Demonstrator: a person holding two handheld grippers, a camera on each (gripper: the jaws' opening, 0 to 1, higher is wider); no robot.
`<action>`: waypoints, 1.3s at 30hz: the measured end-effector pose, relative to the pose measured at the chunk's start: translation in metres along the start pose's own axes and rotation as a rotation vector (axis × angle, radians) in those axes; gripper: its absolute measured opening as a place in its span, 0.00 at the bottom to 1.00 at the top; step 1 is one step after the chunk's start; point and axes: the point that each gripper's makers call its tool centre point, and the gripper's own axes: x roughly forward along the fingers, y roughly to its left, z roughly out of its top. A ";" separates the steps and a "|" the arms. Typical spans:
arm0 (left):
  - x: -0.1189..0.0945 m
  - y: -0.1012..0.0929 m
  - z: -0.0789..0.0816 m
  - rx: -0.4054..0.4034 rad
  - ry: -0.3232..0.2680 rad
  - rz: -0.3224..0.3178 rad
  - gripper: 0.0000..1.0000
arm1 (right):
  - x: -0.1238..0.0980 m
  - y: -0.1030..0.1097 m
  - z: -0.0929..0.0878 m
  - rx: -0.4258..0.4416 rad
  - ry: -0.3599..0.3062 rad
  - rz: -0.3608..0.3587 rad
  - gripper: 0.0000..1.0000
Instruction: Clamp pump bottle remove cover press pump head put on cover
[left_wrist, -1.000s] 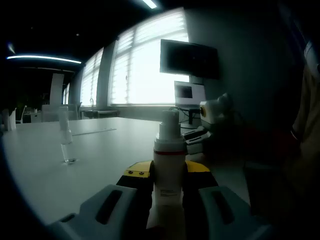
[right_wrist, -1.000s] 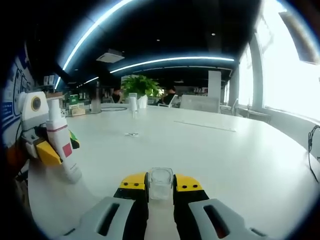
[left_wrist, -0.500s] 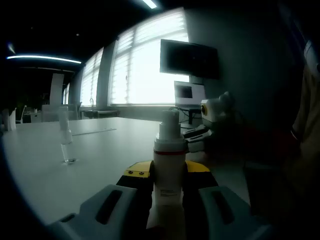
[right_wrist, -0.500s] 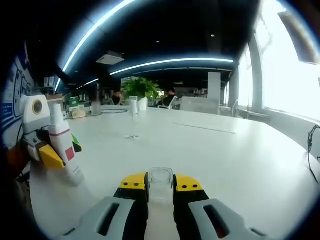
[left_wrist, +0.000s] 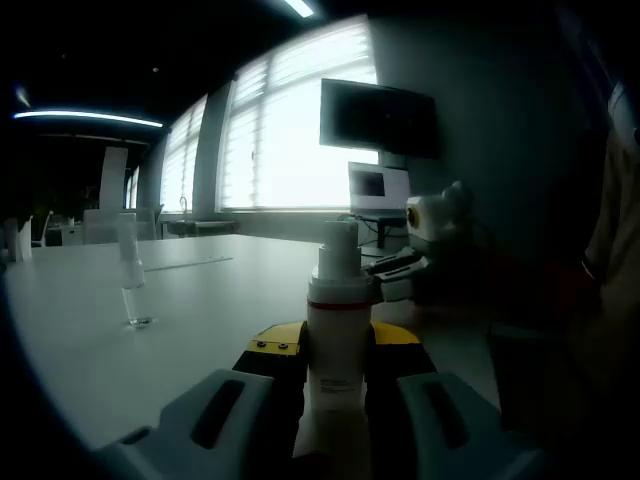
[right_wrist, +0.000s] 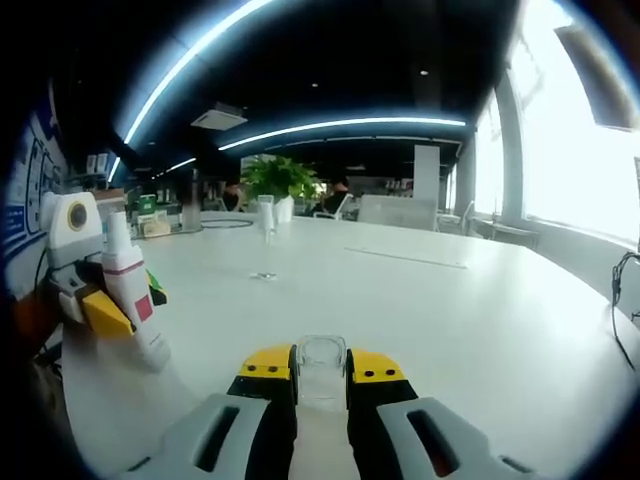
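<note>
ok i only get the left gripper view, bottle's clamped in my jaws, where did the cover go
Observer: The clear cover is held between the right gripper's jaws, in the right gripper view.
Operator: is my bottle standing on the table
Observer: Yes, the right gripper view shows the pump bottle with its base on the white table, leaning a little in the left gripper.
Operator: anything else out there
Observer: A green plant stands at the table's far end.

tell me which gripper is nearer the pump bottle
Left. The left gripper is clamped on the pump bottle; the right gripper holds the clear cover off to its side.
</note>
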 end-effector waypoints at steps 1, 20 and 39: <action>0.000 0.000 0.000 0.000 0.000 0.000 0.13 | -0.001 0.000 0.001 0.001 -0.002 -0.001 0.14; 0.000 0.000 0.000 0.001 0.000 0.002 0.13 | -0.015 0.004 0.017 -0.008 -0.039 -0.003 0.14; 0.000 -0.001 0.000 0.002 0.000 0.002 0.13 | -0.032 0.025 0.057 -0.037 -0.126 0.014 0.14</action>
